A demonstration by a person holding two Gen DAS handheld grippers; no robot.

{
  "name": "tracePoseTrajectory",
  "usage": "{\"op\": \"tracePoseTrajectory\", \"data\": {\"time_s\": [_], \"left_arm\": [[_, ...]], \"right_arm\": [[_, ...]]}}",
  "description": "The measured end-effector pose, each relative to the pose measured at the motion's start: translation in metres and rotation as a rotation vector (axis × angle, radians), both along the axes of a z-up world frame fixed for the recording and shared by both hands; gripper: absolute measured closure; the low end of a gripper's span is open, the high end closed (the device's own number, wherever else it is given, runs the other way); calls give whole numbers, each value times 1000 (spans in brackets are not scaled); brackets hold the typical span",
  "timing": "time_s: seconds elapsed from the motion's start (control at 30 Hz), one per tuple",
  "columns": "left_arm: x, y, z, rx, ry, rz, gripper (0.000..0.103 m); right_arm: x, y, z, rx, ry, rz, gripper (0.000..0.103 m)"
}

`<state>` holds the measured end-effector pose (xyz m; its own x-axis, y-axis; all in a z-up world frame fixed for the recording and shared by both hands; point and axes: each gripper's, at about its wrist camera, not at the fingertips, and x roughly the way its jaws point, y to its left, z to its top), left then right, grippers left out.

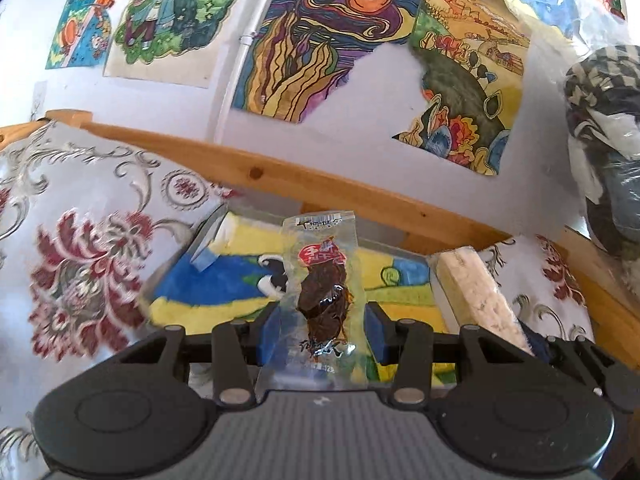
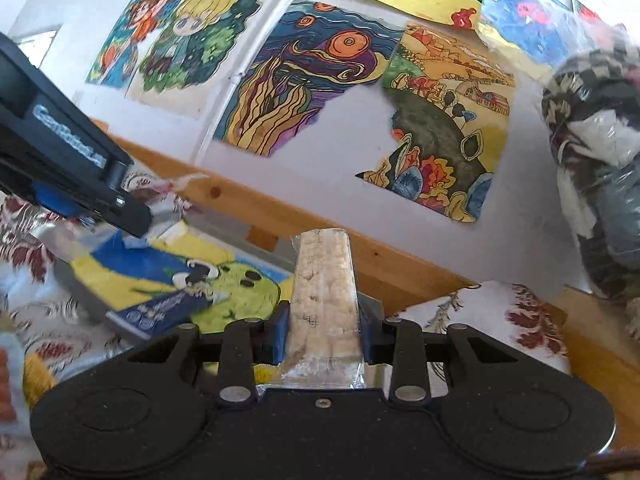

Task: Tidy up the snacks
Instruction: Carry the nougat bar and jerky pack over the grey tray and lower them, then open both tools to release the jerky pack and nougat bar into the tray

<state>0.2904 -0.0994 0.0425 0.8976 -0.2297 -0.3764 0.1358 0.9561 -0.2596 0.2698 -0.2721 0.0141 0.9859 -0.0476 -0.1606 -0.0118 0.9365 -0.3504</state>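
Between the blue pads of the left gripper [image 1: 323,330] a clear snack packet [image 1: 320,296] holding a dark brown piece is standing upright, its red label facing the camera and its sealed top edge rising well above the fingertips; the jaws are pressing in on both sides of it, closed as far as the packet allows. Over in the right gripper [image 2: 323,330] a pale, crumbly rice bar [image 2: 323,300] in clear wrap is being clamped the same way, pointing straight ahead along the fingers, and this bar is also showing at the right of the left wrist view. Beyond and below both tools a box [image 1: 224,280] with a blue and yellow cartoon print is lying on a flowered cloth [image 1: 80,220] (grey scrolls and dark red blooms). In the right wrist view the left gripper is reaching in from the upper left, its tip hanging over the box's far left corner. Behind the box a wooden rail [image 1: 304,184] is running across, and above it the white wall [image 1: 372,92] is carrying coloured drawings [image 1: 320,40]. To the far right a checked bundle [image 1: 604,92] in plastic is hanging.
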Motion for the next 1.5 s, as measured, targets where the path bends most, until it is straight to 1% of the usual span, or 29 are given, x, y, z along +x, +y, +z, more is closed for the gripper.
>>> {"op": "tracePoseTrajectory", "data": {"time_s": [0.1,0.2,0.4,0.5,0.7,0.9,1.27,1.5], "left_arm": [[21,-13,-2,7,2,5,54],[40,-24,-7,0,14,6,54],[75,-47,-22,10,46,8,54],[86,-55,-30,9,69,7,54],[101,-65,-47,12,111,12,54],[108,-69,-57,29,132,16,54],[112,-72,-65,31,159,12,54],[113,-74,-65,35,178,4,53]], "right_arm": [[16,-6,-3,36,-8,2,68],[31,-13,-8,85,5,-5,68],[54,-32,-21,191,59,-46,68],[59,-36,-29,216,85,-63,68],[70,-38,-39,249,122,-71,68],[79,-34,-52,245,160,-67,68],[81,-34,-53,261,167,-63,67],[82,-35,-54,260,180,-80,64]]}}
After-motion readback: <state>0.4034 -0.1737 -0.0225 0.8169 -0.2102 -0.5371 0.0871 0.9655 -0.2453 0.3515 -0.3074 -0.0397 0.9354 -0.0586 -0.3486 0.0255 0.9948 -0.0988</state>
